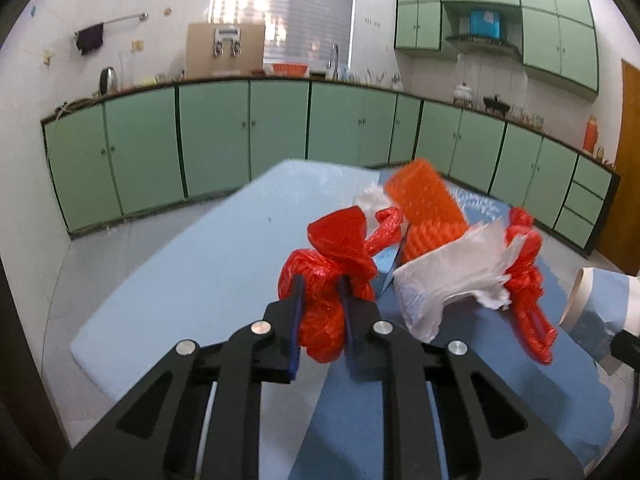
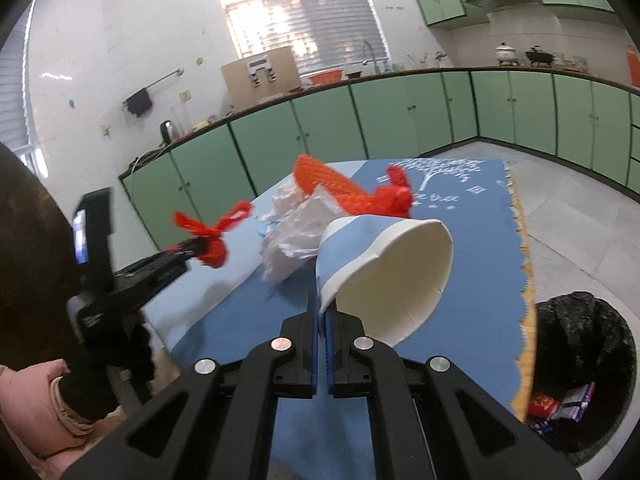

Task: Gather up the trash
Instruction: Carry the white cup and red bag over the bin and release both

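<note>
Over table: left hand-held gripper (image 1: 322, 286) clamps red bag (image 1: 326, 280) — right hand-held gripper (image 2: 322, 308) pinches paper cup (image 2: 384, 272), mouth pointing rt.

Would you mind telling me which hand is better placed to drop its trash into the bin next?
The right. The right gripper already pinches the paper cup beside the black-lined bin; the left gripper, clamping the red bag, is farther away.

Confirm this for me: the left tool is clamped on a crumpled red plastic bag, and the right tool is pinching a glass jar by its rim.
Not quite. The right tool is pinching a paper cup, blue outside and white inside, by its rim, not a glass jar; the right wrist view shows it. The rest holds: the left tool is clamped on a crumpled red plastic bag.
</note>
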Demonstrator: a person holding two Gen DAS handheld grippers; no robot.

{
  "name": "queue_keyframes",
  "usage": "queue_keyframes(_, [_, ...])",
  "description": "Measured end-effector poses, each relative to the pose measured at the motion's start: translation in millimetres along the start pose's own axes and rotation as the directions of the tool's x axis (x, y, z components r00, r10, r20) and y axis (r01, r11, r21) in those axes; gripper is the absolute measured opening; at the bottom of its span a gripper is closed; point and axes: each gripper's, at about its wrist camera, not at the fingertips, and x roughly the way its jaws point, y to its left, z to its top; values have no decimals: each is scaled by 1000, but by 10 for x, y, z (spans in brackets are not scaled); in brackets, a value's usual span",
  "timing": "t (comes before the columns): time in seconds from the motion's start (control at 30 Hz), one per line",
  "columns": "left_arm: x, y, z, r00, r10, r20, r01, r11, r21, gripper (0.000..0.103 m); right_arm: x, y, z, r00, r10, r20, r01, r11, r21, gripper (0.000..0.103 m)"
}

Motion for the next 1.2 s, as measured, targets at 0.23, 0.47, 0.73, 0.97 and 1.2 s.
queue_keyframes(0.23, [-401, -345, 153, 991, -101, 83, 97, 994, 40, 14, -338, -282, 42, 992, -113, 61, 111, 993, 39, 3])
queue_keyframes(0.47, [-552, -1089, 196, 952, -296, 81, 287, 952, 101, 14, -730, -754, 5, 963, -252, 99, 242, 965, 100, 3])
queue_keyframes(0.73, [-401, -2191, 36, 870, -494, -14, 490, 860, 144, 14, -1020, -1439, -32, 923, -372, 98, 352, 920, 171, 3])
queue_keyframes(0.97, [-140, -3095, -213, 829, -551, -97, 559, 807, 192, 14, -1144, -2109, -189, 891, -451, 53, 425, 870, 250, 3])
queue_keyframes(1.2, [120, -3657, -501, 821, -550, -156, 571, 793, 213, 14, -1166, -2527, -347, 875, -482, 35, 451, 841, 298, 3])
